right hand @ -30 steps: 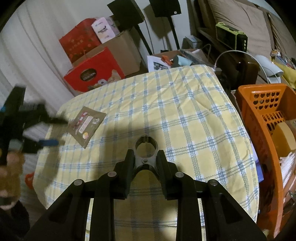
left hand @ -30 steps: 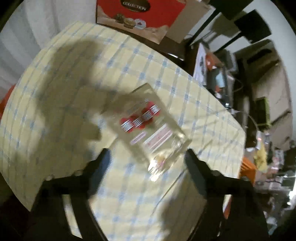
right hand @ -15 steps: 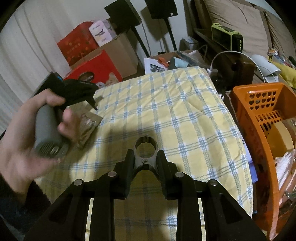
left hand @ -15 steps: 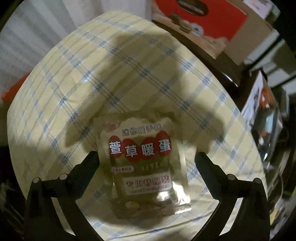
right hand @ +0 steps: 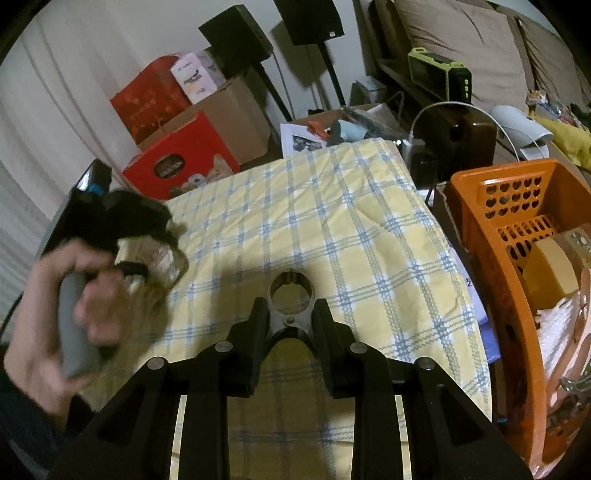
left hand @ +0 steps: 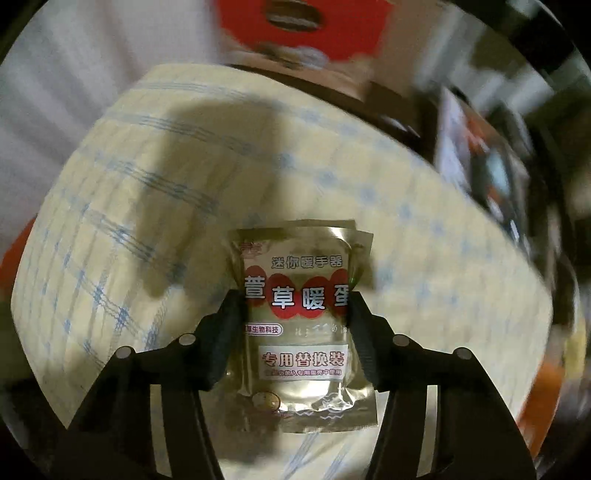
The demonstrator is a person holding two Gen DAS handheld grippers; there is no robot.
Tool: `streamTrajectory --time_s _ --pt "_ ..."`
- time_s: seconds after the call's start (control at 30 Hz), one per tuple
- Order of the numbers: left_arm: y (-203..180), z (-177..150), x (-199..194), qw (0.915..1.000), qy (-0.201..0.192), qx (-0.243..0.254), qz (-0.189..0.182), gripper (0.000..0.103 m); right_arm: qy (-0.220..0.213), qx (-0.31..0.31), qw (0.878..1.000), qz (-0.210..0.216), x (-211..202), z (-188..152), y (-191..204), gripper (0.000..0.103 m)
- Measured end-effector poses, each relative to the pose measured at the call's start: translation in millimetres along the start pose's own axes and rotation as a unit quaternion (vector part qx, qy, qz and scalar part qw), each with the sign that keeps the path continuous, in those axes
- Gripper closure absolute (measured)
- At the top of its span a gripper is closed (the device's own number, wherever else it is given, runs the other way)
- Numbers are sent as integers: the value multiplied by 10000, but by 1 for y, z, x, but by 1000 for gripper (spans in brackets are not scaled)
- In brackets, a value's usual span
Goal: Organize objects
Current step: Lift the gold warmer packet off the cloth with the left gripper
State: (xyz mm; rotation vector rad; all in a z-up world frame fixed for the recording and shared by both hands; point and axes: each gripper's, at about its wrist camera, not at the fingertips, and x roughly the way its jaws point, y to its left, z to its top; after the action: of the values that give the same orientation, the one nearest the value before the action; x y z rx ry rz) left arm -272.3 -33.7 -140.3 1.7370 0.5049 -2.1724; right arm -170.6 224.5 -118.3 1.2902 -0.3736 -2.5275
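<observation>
1. A table under a yellow tablecloth (right hand: 332, 229) with blue check lines fills the middle of both views; the cloth is slightly wrinkled and a dark shadow lies across its far part in the left wrist view.
2. Beyond the table's far edge stands a red gift box (right hand: 181, 158) with a dark oval label, backed by a brown cardboard box (right hand: 229, 114) and a second red box behind it. White curtains hang on the far left.
3. Two black speakers on stands (right hand: 314, 14) rise against the wall, and a green-edged device (right hand: 439, 72) sits on a shelf near beige cushions.
4. To the right of the table is an orange plastic basket (right hand: 502, 195) with heart-shaped holes, holding pale items that are hard to identify.
5. The left gripper (left hand: 295, 310) points steeply down at the cloth, held by a hand (right hand: 62, 317) around a grey handle. Its jaws have just been closing and now press on both side edges of a gold foil hand-warmer packet (left hand: 303, 306) printed with red circles and Chinese text.
6. The packet sits upright in the frame between the pads, its upper half past the fingertips and its lower half back toward the camera. Whether its underside touches the cloth I cannot tell; the background is motion-blurred.
7. The right gripper (right hand: 291, 314) hovers above the near middle of the table, well apart from the packet. Its jaws stand nearly together with only a small ring-shaped gap between the tips, and nothing is in them.
</observation>
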Motion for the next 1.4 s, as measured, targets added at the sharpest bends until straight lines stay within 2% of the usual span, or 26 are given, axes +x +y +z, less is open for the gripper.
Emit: streamTrajectory --time_s 0.07,0.1,0.17,0.27,0.33,0.47,0.5,0.57,0.63,0.73,0.8,0.9,1.03,1.13,1.2,1.3,1.4 --pt "-5 -13 -5 9966 339 666 -353 50 -18 -10 10000 13 -1 1 1 78" --pt "-4 -20 -7 9940 469 831 -538 50 -17 -14 10000 15 -1 1 2 78" --pt "-5 -35 -11 9853 723 1328 -794 50 9 -25 10000 18 0 0 4 78" --pt "-3 -64 -19 9677 932 2182 -849 50 25 -25 10000 -21 -2 -2 4 78" --pt "4 -76 -22 9614 934 2424 -906 50 29 -47 10000 -49 -4 -2 5 78" --pt "15 -107 -32 9503 548 3022 -506 50 -4 -49 10000 -31 -5 -1 6 78" --pt "16 -113 -34 9496 456 3069 -436 49 7 -63 10000 -39 -4 -1 6 78" --pt "17 -122 -34 9487 275 3134 -321 35 41 -84 9999 -57 -2 -3 7 78" --pt "16 -125 -32 9479 200 3167 -278 28 74 -98 9999 -71 0 -4 8 78" --pt "16 -121 -26 9486 346 3137 -236 8 118 -139 9998 -92 1 -5 10 78" --pt "18 -116 -23 9501 432 3080 -226 0 119 -166 9997 -120 0 -5 11 78" --pt "20 -115 -22 9445 530 3238 -181 0 111 -178 9997 -151 0 -6 10 78" --pt "20 -117 -23 9456 410 3225 -155 0 176 -124 9996 -184 6 -7 6 78" --pt "20 -123 -26 9398 49 3407 -251 0 264 -125 9994 -204 12 -10 5 78" --pt "26 -123 -25 9463 -86 3198 -458 0 269 -164 9993 -209 12 -11 6 78" --pt "29 -126 -27 9427 -501 3242 -602 0 224 -209 9994 -188 8 -10 7 78" --pt "24 -128 -25 9399 -669 3278 -676 0 178 -228 9994 -176 5 -8 9 78"
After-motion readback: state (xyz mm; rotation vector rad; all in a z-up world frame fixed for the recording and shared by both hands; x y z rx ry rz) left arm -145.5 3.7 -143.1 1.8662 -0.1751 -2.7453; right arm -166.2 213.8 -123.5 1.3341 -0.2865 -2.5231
